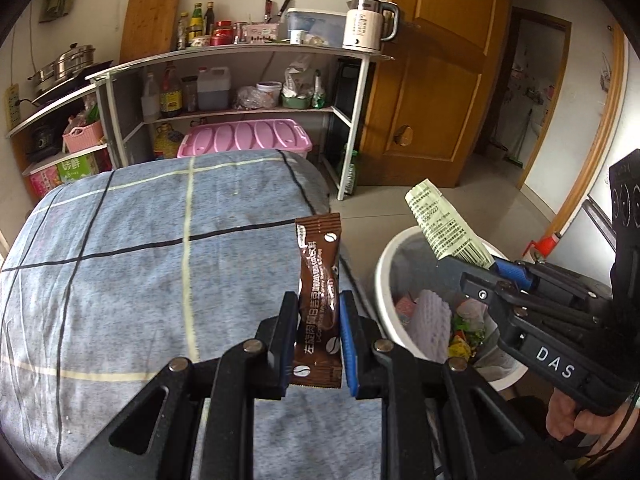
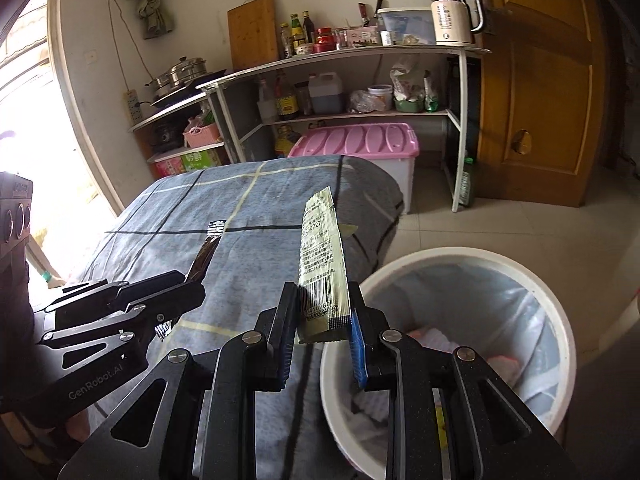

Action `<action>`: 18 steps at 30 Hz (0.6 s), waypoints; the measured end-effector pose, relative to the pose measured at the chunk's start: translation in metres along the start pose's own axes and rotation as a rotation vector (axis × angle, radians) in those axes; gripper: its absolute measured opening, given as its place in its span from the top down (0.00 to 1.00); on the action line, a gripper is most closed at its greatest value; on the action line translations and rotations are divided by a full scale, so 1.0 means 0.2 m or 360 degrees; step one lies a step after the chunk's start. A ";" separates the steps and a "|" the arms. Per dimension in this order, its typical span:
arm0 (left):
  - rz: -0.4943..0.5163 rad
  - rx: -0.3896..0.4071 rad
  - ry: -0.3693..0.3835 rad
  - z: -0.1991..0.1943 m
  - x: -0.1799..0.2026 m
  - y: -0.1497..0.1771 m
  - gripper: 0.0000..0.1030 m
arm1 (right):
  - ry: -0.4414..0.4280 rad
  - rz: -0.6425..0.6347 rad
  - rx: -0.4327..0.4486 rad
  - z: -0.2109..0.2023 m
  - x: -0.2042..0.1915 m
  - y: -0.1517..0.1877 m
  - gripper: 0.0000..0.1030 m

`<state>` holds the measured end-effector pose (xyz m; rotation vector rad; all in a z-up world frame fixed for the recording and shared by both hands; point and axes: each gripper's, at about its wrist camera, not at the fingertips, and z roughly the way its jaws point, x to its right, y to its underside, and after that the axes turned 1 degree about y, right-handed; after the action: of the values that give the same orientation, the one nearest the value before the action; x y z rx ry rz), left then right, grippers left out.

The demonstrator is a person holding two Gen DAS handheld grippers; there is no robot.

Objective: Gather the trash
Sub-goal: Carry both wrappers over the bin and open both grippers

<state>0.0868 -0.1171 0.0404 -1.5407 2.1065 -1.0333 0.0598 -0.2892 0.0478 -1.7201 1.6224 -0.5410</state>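
My left gripper (image 1: 319, 312) is shut on a brown coffee sachet (image 1: 319, 280), held upright above the right edge of the blue checked bed (image 1: 140, 264). My right gripper (image 2: 323, 308) is shut on a pale green sachet (image 2: 322, 264) with a barcode, held upright at the rim of the white trash bin (image 2: 560, 312). The bin is lined with a clear bag and holds several wrappers. In the left wrist view the right gripper (image 1: 476, 268) with the green sachet (image 1: 444, 224) is over the bin (image 1: 384, 280). In the right wrist view the left gripper (image 2: 188, 284) holds the brown sachet (image 2: 206, 252) over the bed (image 2: 260, 240).
White shelves (image 1: 352, 92) with bottles, jars, a kettle (image 1: 368, 24) and a pink storage box (image 1: 244, 140) stand behind the bed. A wooden door (image 1: 432, 80) is at the right, with tiled floor (image 2: 520, 232) beyond the bin. A person's hand (image 1: 576, 416) holds the right gripper.
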 end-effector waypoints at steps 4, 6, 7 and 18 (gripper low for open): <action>0.0057 -0.0030 0.0083 0.05 0.15 -0.01 0.79 | 0.0076 0.0062 0.0007 -0.07 0.14 0.03 0.76; 0.0085 -0.0053 0.0118 0.09 0.21 -0.01 0.79 | 0.0112 0.0089 0.0004 -0.10 0.21 0.05 0.76; 0.0097 -0.0063 0.0135 0.10 0.24 0.00 0.79 | 0.0126 0.0104 0.0003 -0.11 0.24 0.06 0.76; 0.0189 -0.0187 0.0278 0.26 0.57 0.09 0.79 | 0.0272 0.0218 -0.0091 -0.18 0.52 0.23 0.76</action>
<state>0.0673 -0.2383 0.0093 -1.4015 2.3851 -1.0523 0.0164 -0.3961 0.0220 -1.6251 1.8774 -0.5932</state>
